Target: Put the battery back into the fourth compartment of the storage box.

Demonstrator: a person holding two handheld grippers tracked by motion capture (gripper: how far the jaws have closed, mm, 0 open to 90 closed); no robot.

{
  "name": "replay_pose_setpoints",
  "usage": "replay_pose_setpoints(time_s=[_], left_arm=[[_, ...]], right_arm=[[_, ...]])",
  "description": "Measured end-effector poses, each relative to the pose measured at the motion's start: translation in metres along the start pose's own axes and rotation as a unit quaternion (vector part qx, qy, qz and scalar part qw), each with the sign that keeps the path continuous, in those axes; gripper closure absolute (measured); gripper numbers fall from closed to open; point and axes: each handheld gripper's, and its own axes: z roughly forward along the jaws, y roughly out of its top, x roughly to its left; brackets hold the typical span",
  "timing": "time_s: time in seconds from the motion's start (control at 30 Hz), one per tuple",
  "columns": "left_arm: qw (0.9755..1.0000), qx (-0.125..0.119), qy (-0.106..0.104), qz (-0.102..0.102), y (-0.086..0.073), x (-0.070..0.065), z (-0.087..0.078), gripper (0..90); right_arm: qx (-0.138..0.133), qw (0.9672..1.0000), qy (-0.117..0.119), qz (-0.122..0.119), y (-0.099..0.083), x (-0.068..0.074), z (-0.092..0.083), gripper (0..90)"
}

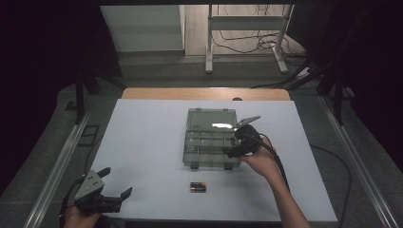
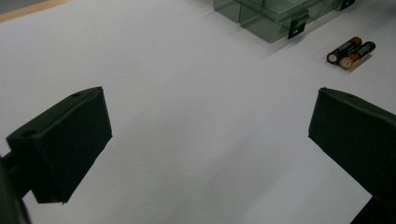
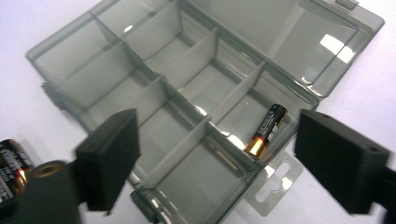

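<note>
Battery (image 3: 266, 129) in box (image 3: 60, 60) corner cell, R tongs (image 3: 212, 163) wide apart.

A white table top (image 1: 142, 142) is set on a wooden board (image 1: 204, 93), seen beyond the grippers. Grey floor (image 1: 157, 66) is laid farther off, where a white metal stand (image 1: 247, 28) (cables (image 1: 247, 42) beneath it) is placed. Dark surroundings are noted at both sides.
</note>
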Motion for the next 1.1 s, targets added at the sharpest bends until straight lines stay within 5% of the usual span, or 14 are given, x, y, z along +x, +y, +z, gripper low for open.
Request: replay_pose_setpoints(time_s=[0.13, 0.57, 1.1], left_arm=[[1.0, -0.001, -0.002, 0.0, 0.0, 0.0, 0.0, 0.2], [1.0, -0.003, -0.003, -0.003, 0.0, 0.0, 0.0, 0.2], [1.0, -0.004, -0.004, -0.003, 0.0, 0.001, -0.001, 0.2]], right_arm=[[-0.013, 0.9999, -0.003, -0.009, -0.003, 0.004, -0.003, 0.0], [-0.043, 0.9987, 0.009, -0.026, -0.009, 0.018, -0.019, 0.0], [-0.017, 0.9987, 0.042, -0.021, -0.012, 0.043, -0.021, 0.0]])
